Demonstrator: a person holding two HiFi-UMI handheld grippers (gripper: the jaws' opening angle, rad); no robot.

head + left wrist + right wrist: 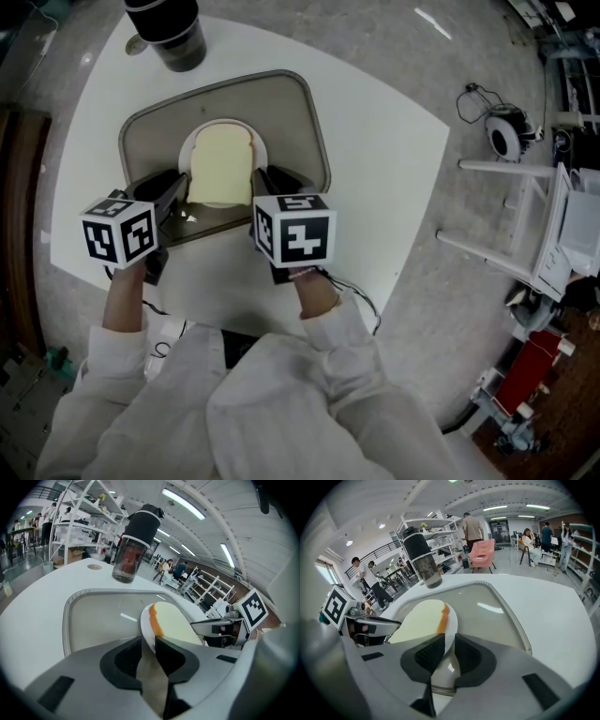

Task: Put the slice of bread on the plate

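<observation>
A pale slice of bread (221, 164) with a brown crust lies on a small white plate (263, 150) over the grey tray (314, 122). My left gripper (176, 194) is shut on the plate's left rim and my right gripper (263, 184) is shut on its right rim. In the left gripper view the jaws (147, 646) pinch the plate's rim (145, 623), with the bread (174, 623) just beyond. In the right gripper view the jaws (449, 651) clamp the plate's edge (452, 632), and the bread (419, 620) lies to the left.
A dark-lidded blender cup (169, 36) stands at the far end of the white table (384, 159), behind the tray (93, 616). The table's edge runs close on the right; chairs and gear stand on the floor beyond.
</observation>
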